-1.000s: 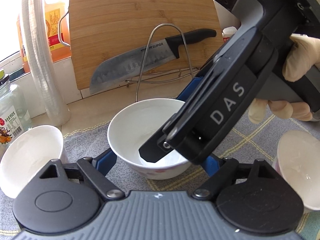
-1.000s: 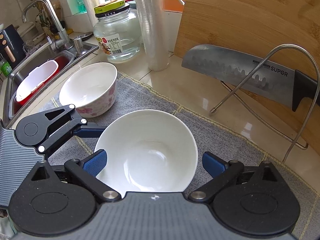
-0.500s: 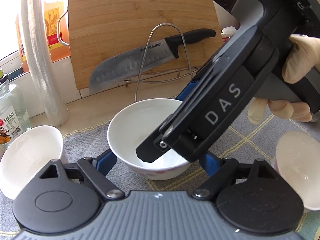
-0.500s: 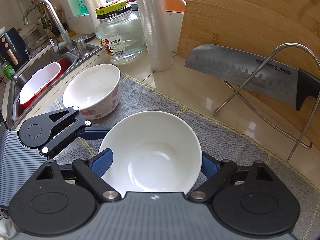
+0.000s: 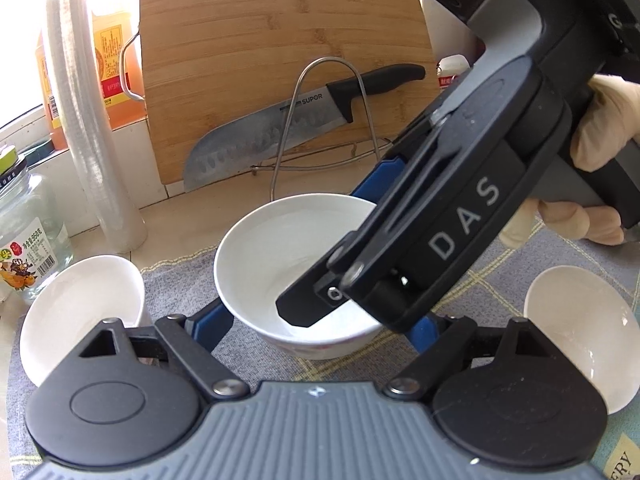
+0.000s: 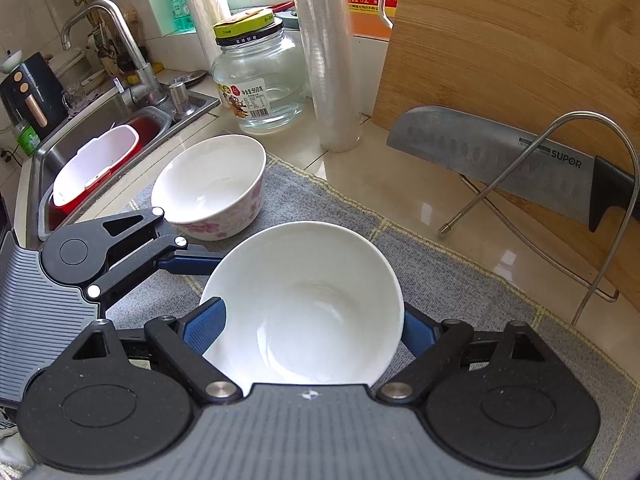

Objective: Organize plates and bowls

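Kitchen worktop (image 6: 360, 168) of pale stone runs from a sink (image 6: 120, 128) at the upper left of the right wrist view to a bamboo cutting board (image 6: 520, 52) at the upper right, with a knife (image 6: 500, 156) leaning on a wire rack (image 6: 560, 168) against it. A grey cloth mat (image 6: 460, 272) covers the near part.

Three bowls show, all standing apart on the mat, none stacked. The middle bowl (image 6: 304, 304) sits at the centre of both views. The right tongs (image 6: 308, 324) straddle it, blue pads close to its sides; whether they press the rim or are just beside it cannot be told. The left tongs (image 5: 320, 320) also stand wide on either side of the same bowl in the left wrist view, not gripping it.

A flower-patterned bowl (image 6: 212, 188) stands left of centre in the right wrist view, near a glass jar (image 6: 260, 80) and a roll of film (image 6: 328, 60). A third bowl (image 5: 584, 344) sits at the right edge of the left wrist view. No plates are visible.

By these views the organizing looks barely begun: the bowls are yet to be gathered, and the likely step in hand is taking the middle bowl to nest it with another.
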### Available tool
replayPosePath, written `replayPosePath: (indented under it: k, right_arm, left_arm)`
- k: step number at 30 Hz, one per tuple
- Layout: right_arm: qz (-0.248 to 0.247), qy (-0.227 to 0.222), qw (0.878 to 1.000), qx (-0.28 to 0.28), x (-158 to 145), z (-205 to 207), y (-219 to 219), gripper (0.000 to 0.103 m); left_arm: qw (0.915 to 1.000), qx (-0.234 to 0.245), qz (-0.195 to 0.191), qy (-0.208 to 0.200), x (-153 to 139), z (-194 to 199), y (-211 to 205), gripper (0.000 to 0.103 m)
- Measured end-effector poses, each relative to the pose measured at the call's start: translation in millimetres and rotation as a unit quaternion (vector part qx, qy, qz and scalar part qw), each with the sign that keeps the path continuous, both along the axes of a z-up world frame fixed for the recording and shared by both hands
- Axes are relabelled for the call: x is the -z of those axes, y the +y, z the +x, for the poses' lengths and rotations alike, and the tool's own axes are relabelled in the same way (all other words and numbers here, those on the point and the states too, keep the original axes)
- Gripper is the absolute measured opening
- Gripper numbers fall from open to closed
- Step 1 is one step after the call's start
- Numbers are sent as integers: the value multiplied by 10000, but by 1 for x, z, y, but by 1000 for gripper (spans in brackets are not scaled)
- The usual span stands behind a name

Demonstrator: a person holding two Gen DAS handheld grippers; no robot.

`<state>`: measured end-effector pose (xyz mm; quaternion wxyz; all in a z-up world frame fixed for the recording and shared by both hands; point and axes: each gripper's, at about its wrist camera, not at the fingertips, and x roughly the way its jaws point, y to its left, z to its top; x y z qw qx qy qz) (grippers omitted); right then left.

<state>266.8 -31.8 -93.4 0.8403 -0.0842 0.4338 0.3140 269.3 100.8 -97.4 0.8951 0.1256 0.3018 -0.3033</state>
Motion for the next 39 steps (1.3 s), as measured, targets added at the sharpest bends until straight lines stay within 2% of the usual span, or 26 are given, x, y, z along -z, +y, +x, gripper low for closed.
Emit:
replayPosePath:
  k: [6,23,39]
  right_arm:
    - [-53,-30,10000,-14,-8,-18,0,94]
    - [-1,-194,9998,-44,-31,-67,-13,94]
    - [-2,-230,9994,251,-36,-116,-47,94]
  left_arm:
    - [9999,51,-9,114,-12,-11,1,88]
    - [9997,210,75,-27,-39,-57,-5,88]
    - [9978,655,47,-8,-46,-96,-27,88]
